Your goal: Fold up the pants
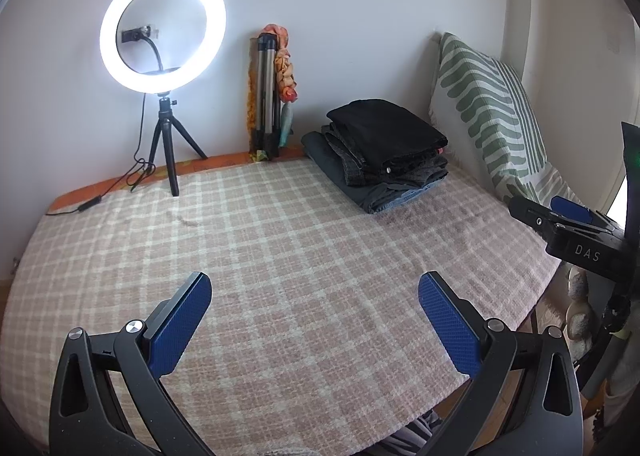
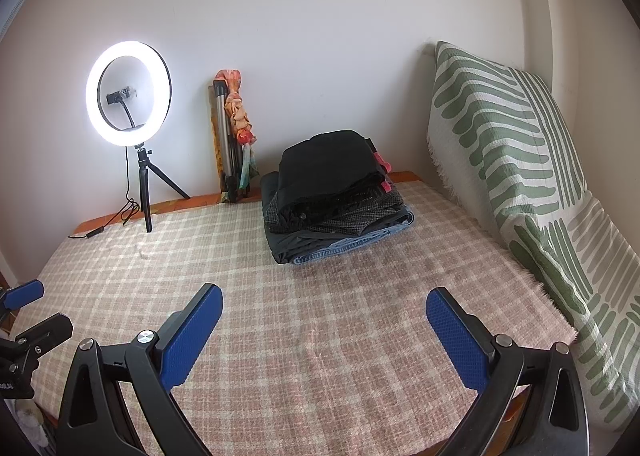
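Note:
A stack of folded pants sits at the far side of the bed near the wall, black pair on top, grey and blue denim below; it also shows in the right wrist view. My left gripper is open and empty, held above the checked pink bedspread well short of the stack. My right gripper is open and empty too, above the bedspread. The right gripper shows at the right edge of the left wrist view. The left gripper's fingers show at the left edge of the right wrist view.
A lit ring light on a small tripod stands at the back left, its cable trailing on the bed. A folded tripod with a colourful cloth leans on the wall. A green-and-white patterned cushion lines the right side.

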Demonstrator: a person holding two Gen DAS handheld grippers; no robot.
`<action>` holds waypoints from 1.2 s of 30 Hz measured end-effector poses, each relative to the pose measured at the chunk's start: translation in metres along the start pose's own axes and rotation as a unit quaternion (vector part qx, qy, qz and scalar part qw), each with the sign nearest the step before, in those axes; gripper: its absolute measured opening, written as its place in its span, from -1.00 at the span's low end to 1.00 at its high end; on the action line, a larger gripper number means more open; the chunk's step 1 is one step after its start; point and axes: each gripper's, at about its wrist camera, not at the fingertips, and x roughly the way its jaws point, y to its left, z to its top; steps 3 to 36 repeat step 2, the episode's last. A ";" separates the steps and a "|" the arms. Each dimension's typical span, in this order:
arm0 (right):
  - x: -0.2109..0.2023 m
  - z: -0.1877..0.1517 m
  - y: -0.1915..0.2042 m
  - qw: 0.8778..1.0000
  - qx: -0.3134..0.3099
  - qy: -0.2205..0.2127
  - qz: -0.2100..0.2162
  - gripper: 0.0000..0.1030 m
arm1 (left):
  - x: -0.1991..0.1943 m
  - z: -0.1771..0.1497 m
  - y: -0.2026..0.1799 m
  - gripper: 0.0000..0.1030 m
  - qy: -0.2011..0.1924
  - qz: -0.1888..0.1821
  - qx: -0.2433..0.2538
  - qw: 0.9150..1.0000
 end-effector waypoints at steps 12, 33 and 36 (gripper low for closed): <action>0.000 0.000 0.000 1.000 0.000 0.000 -0.001 1.00 | 0.001 0.000 0.001 0.99 0.003 0.000 -0.001 1.000; 0.000 0.000 0.000 1.000 0.000 0.000 -0.001 1.00 | 0.001 0.000 0.001 0.99 0.003 0.000 -0.001 1.000; 0.000 0.000 0.000 1.000 0.000 0.000 -0.001 1.00 | 0.001 0.000 0.001 0.99 0.003 0.000 -0.001 1.000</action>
